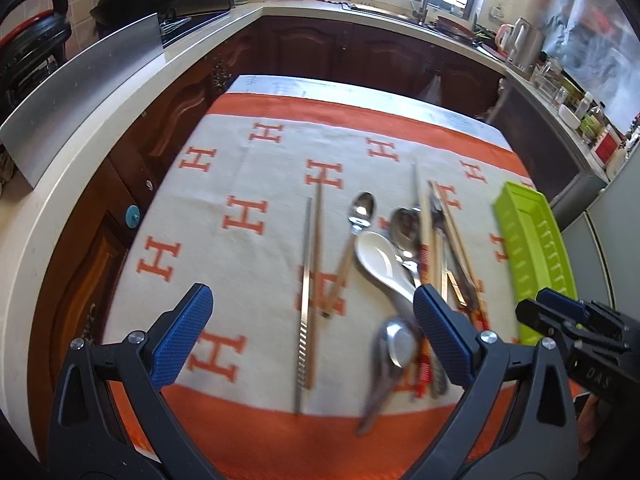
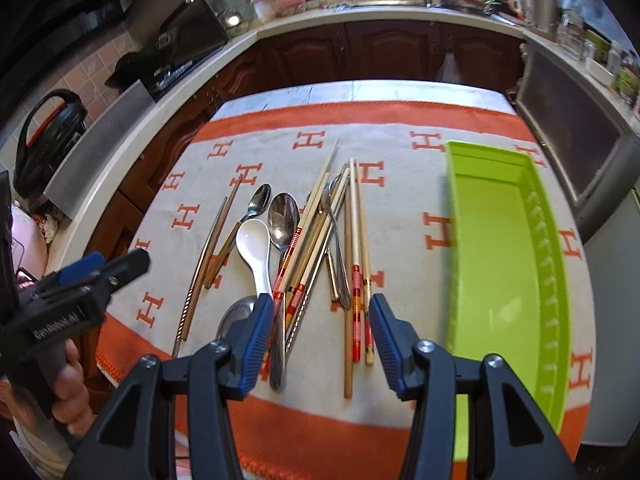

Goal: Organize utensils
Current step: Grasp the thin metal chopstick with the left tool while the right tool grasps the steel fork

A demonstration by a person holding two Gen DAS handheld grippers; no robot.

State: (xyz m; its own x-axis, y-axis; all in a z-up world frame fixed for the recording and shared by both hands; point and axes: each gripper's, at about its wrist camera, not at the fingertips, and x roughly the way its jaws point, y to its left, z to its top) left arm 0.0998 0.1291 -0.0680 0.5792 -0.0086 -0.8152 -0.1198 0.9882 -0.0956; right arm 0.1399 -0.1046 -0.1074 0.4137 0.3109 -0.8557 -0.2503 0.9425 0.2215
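Utensils: a loose pile lies on the table [image 2: 400, 92], on a white cloth [image 2: 400, 208] with orange H marks and an orange border, left of the green tray.
Green tray: the lime-green tray [image 2: 500, 240] lies long-ways at the right side of the cloth, its floor bare, with a row of slots along its right wall; no utensil is in it.
White spoon: a white ceramic soup spoon [image 2: 254, 248] lies bowl away from the camera, beside a steel spoon [image 2: 283, 216] and a smaller steel spoon [image 2: 259, 200].
Chopsticks: a fan of wooden chopsticks [image 2: 320, 216] crosses the middle of the pile, some with red-banded ends; two more with red bands [image 2: 358, 280] lie nearly parallel on its right side, and a separate metal and wooden pair [image 1: 308, 280] lies left of the pile.
Near spoon: a further steel spoon [image 1: 396, 344] lies at the near edge of the pile, blurred in the left view.
Left tongs: the left tongs [image 1: 312, 340] are held low above the near cloth edge, pointing forward and down at the left pair, fingers released and spread wide, holding nothing.
Right tongs: the right tongs [image 2: 322, 334] hover above the near ends of the chopsticks, angled down, fingers apart and empty.
Hand: a hand [image 2: 70, 384] grips the left tool's handle at the left edge of the right view.
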